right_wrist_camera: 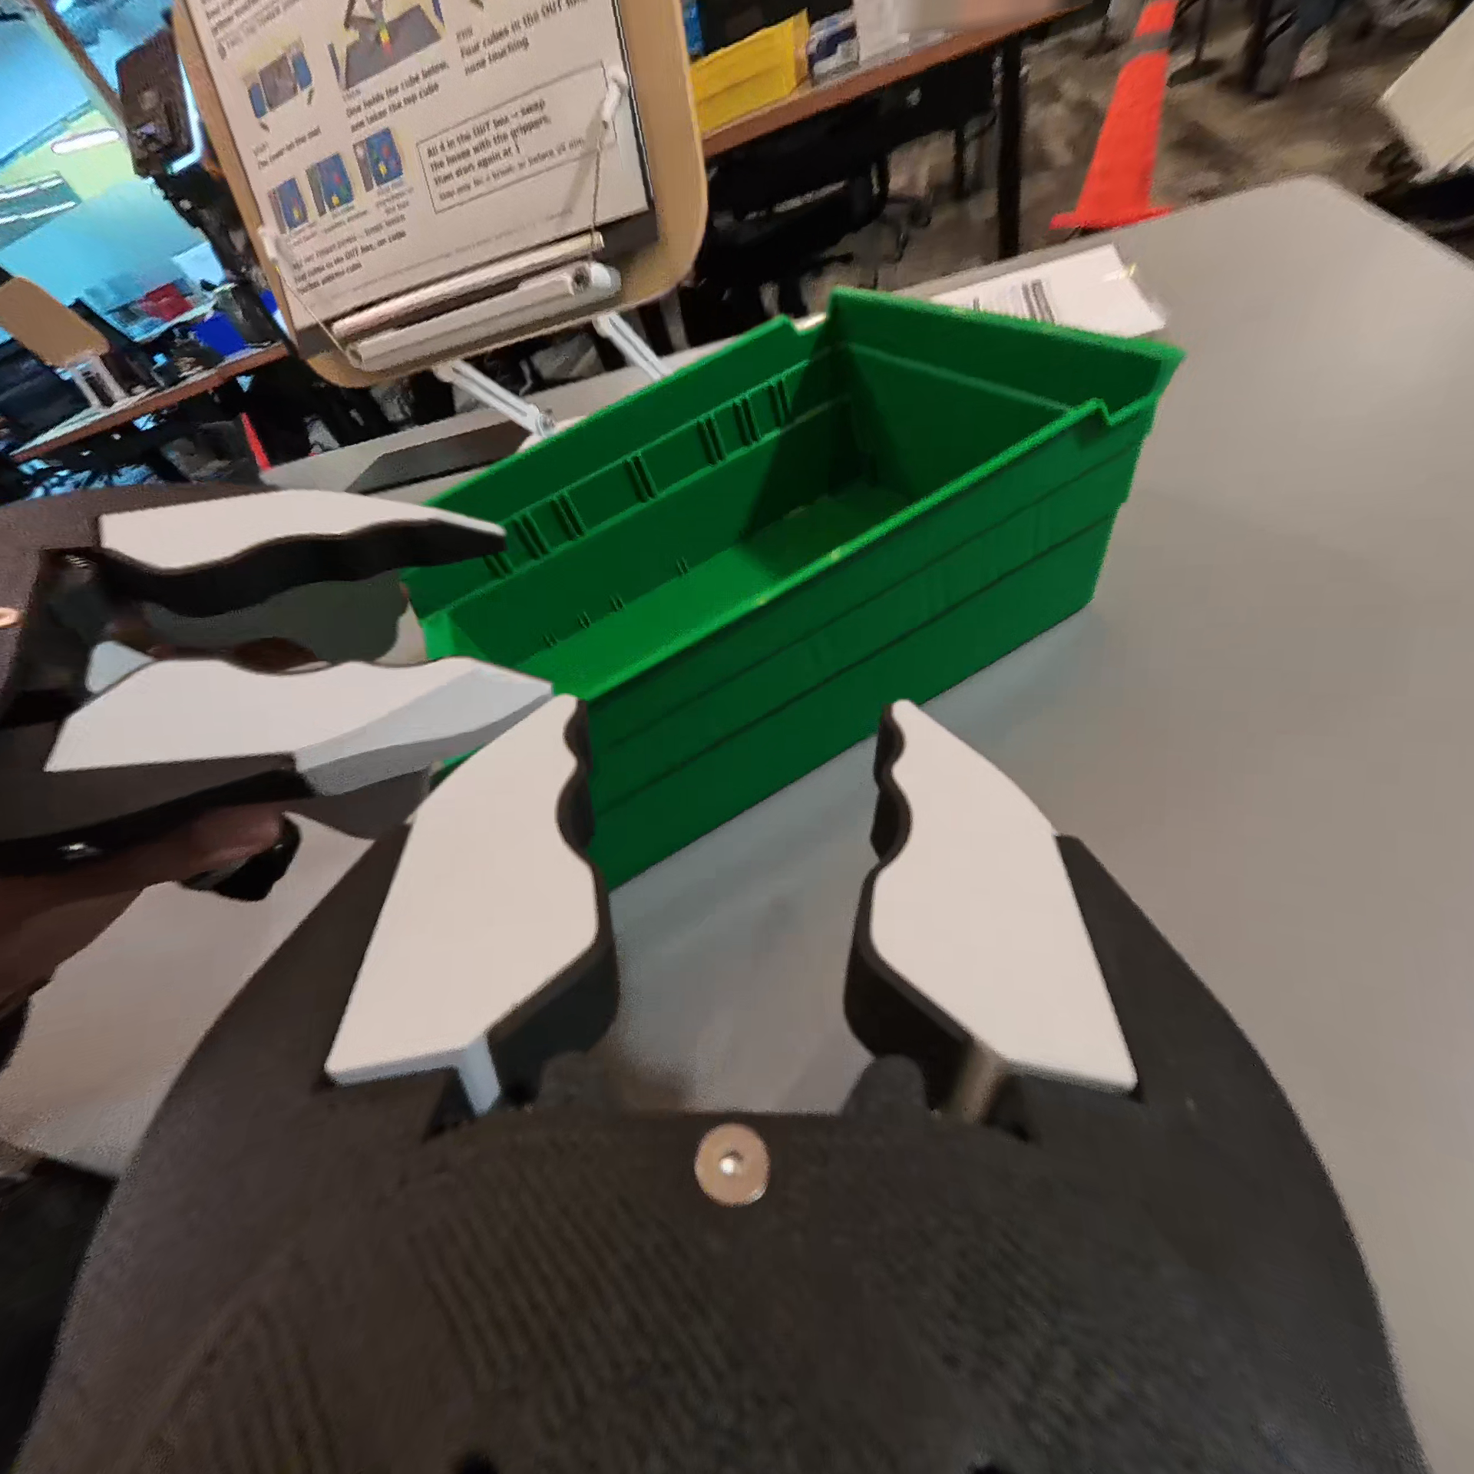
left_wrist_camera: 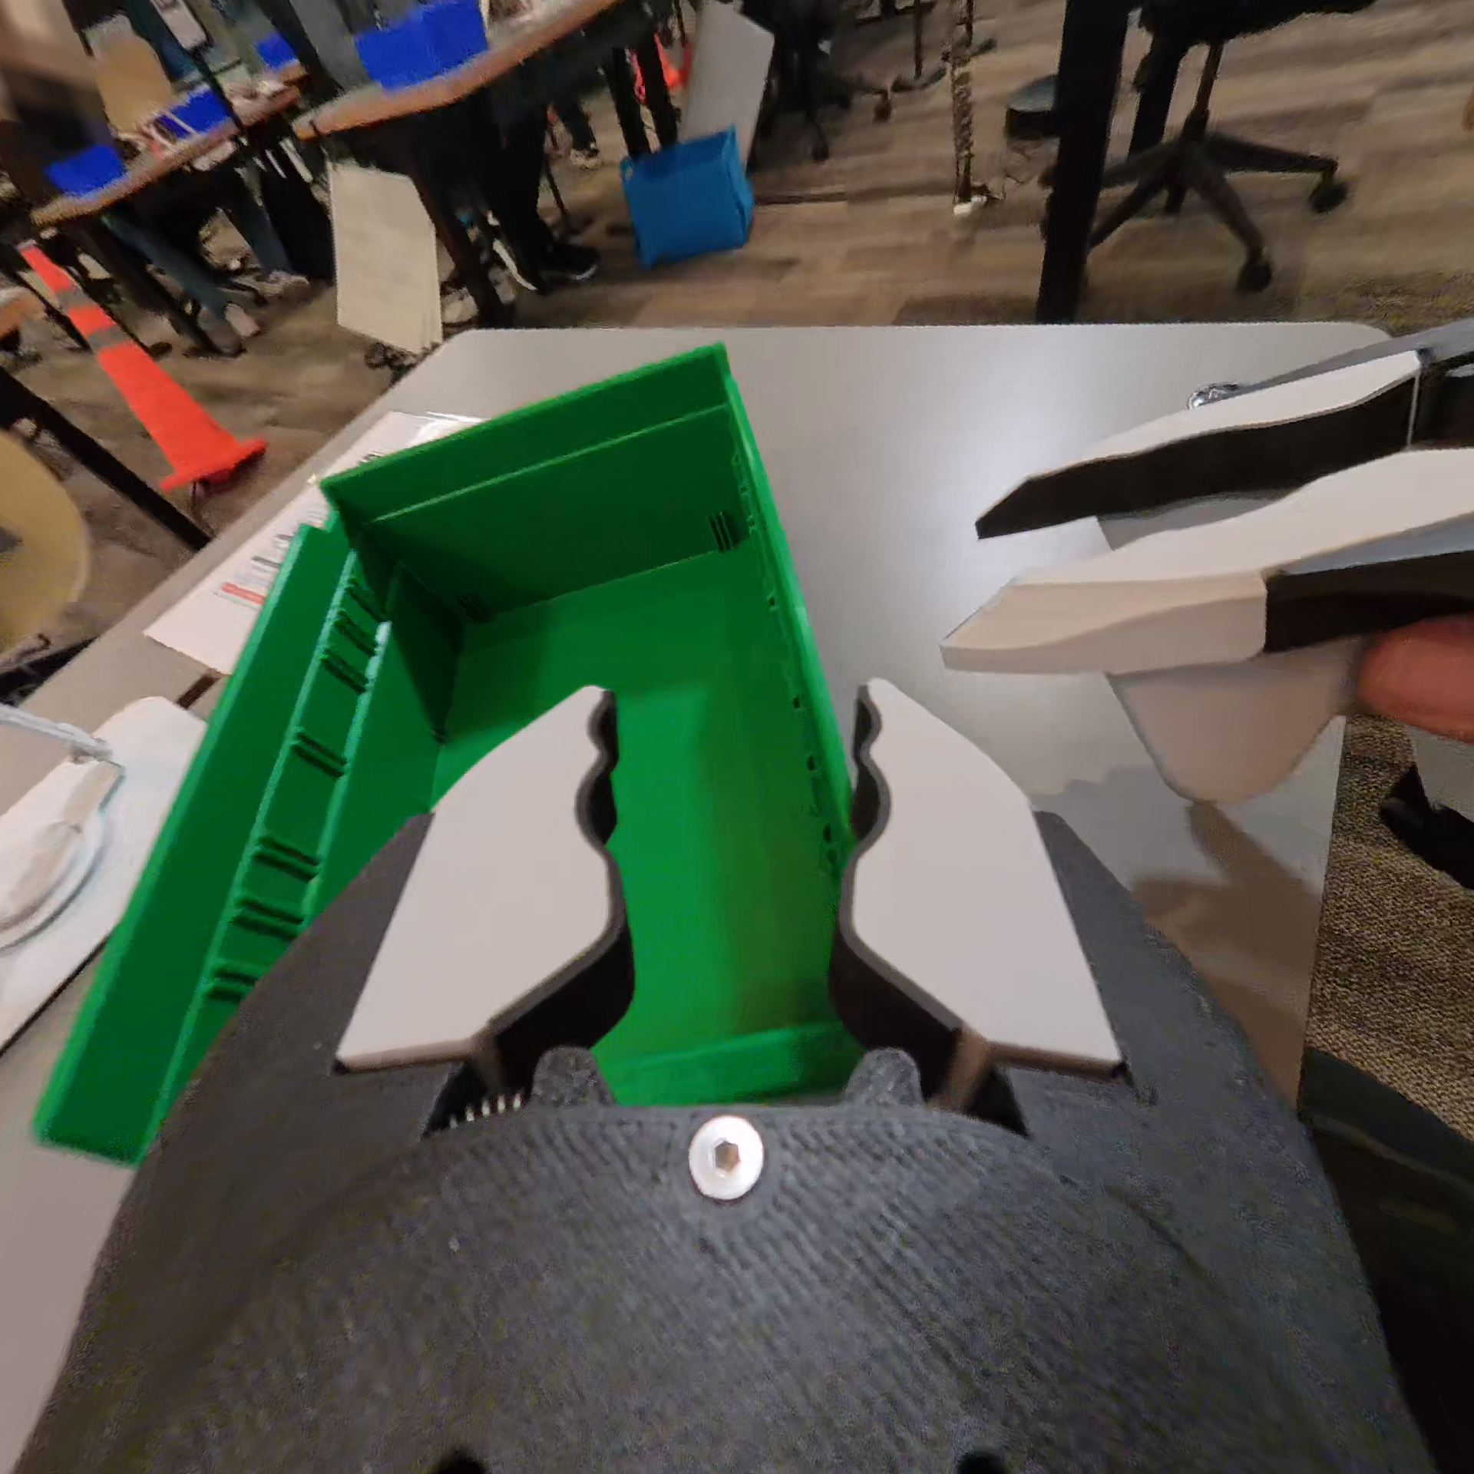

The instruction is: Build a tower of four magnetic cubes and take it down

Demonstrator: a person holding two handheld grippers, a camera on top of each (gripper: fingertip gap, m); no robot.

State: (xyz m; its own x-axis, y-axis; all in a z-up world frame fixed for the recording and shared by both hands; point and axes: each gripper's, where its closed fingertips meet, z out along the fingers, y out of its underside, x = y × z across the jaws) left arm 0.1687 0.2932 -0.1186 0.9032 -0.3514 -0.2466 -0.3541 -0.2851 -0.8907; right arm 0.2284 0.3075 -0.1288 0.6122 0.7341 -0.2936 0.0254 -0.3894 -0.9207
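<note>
The bin (left_wrist_camera: pixel 702 798) looks like smooth, faintly glossy green plastic with ribbed walls. The tabletop (left_wrist_camera: pixel 957 447) is smooth, matt grey laminate. Each hand-held gripper (left_wrist_camera: pixel 734 702) (right_wrist_camera: pixel 730 718) has a rough, layered black plastic body, smooth matt pale fingers (right_wrist_camera: pixel 478 917) and a shiny metal screw (left_wrist_camera: pixel 725 1156).

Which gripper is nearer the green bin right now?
Left. The left gripper hangs open over the green bin's near end; the right gripper, also open, sits just off its long side above the table.
</note>
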